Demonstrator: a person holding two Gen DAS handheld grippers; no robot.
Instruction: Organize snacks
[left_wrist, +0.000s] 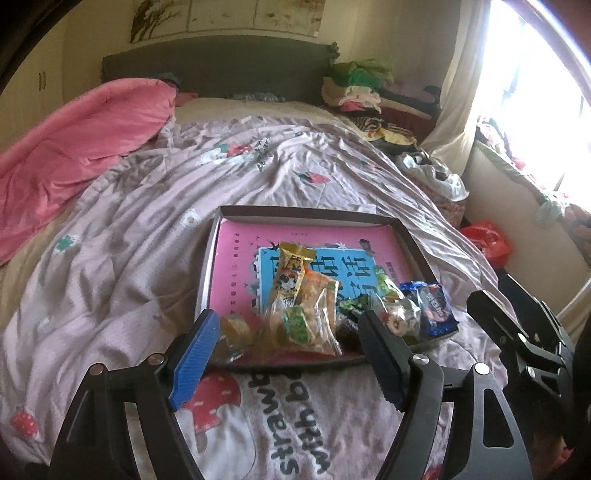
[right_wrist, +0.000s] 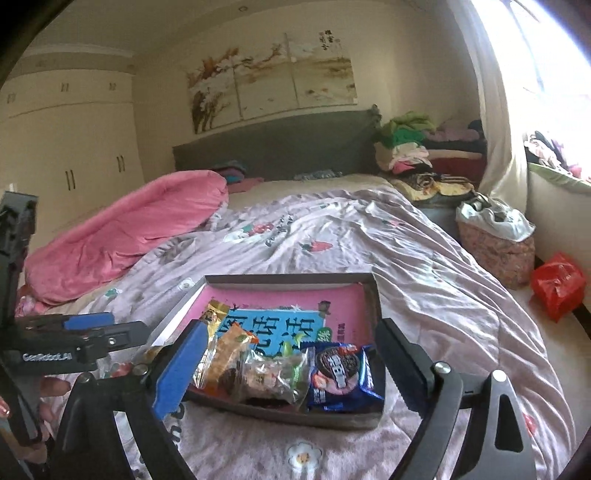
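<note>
Both your grippers are spread and pinch nothing. The snacks (left_wrist: 314, 314) sit heaped at the near edge of the shallow box (left_wrist: 295, 212) on the bed (left_wrist: 147, 221), just ahead of and below both. Left gripper (left_wrist: 288, 354) faces the orange packets; right gripper (right_wrist: 291, 369) is nearer the blue cookie pack (right_wrist: 341, 376), which lies across its fingers.

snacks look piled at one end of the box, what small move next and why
Probably lower the open, empty right gripper onto the blue cookie pack: it lies apart at the pile's edge in the box, easiest to lift cleanly.
</note>
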